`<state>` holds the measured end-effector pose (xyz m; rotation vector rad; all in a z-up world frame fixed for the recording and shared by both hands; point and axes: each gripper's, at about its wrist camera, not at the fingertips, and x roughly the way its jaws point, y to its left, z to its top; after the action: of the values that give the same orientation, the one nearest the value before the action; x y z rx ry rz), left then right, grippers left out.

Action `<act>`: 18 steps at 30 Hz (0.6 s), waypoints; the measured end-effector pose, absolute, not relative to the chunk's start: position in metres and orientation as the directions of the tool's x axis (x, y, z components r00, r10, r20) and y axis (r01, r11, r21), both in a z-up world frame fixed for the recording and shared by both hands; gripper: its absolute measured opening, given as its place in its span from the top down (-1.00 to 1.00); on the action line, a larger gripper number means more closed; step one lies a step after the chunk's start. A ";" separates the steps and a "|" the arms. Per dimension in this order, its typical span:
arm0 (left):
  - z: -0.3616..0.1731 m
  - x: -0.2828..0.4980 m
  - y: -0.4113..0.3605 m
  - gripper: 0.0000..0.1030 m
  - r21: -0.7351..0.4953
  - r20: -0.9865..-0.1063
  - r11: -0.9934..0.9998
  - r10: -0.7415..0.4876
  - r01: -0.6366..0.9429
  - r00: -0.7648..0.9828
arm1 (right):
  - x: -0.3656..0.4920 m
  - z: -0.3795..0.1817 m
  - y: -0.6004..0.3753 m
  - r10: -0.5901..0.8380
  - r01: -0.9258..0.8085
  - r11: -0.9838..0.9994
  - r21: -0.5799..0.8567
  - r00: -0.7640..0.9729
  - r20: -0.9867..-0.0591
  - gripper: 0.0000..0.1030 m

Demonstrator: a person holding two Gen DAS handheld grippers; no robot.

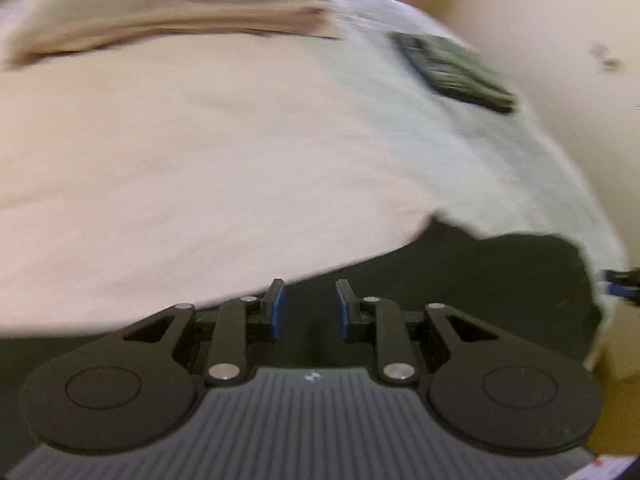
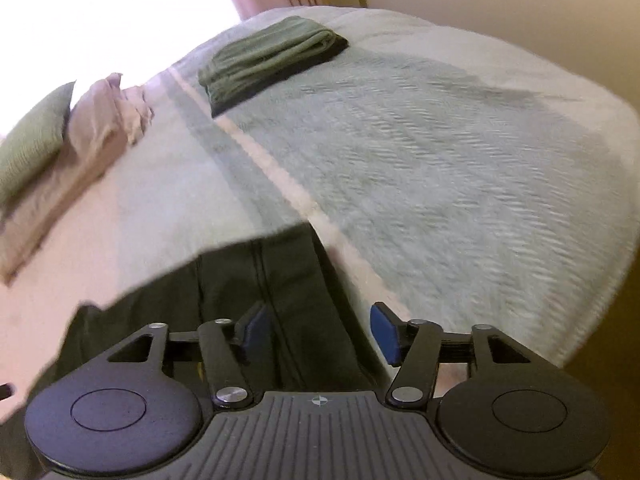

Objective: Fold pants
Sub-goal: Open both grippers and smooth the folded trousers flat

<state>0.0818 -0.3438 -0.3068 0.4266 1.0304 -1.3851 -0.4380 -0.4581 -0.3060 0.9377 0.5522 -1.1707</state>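
Dark pants (image 1: 500, 280) lie on the bed at its near edge, partly under my left gripper (image 1: 308, 308). That gripper is open, its blue pads apart with only dark cloth seen below them. In the right wrist view the same dark pants (image 2: 248, 280) show a long seam running away from me. My right gripper (image 2: 320, 332) is open above the pants' right edge; its left pad is over the cloth and its right pad over the bedspread. Both views are blurred by motion.
A pale green bedspread (image 2: 440, 168) and a pinkish sheet (image 1: 160, 168) cover the bed. A folded green garment (image 2: 272, 60) lies far back, also seen as the blurred folded green garment (image 1: 452, 68). Pillows (image 2: 60, 136) sit at the left. A wall rises behind.
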 end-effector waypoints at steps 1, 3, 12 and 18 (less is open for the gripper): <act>-0.312 0.079 -0.366 0.50 -0.357 -0.782 0.170 -0.592 0.919 -0.194 | -0.437 -0.312 -0.467 -0.518 0.928 0.094 0.361 0.355 -0.778 -0.12; -0.323 0.073 -0.405 0.44 -0.427 -0.769 0.123 -0.570 0.896 -0.289 | -0.436 -0.323 -0.482 -0.512 0.909 0.076 0.410 0.388 -0.766 -0.13; -0.374 0.052 -0.489 0.99 -0.586 -0.754 0.048 -0.396 0.809 -0.523 | -0.436 -0.355 -0.512 -0.468 0.833 0.105 0.543 0.523 -0.713 0.41; -0.369 0.026 -0.473 0.94 -0.439 -0.743 -0.098 -0.520 0.893 -0.422 | -0.422 -0.347 -0.497 -0.526 0.913 0.185 0.363 0.404 -0.749 0.92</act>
<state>0.0255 -0.4733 -0.3690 0.5002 1.0959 -1.7231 -0.4217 -0.4965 -0.3465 0.8967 0.5235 -1.0815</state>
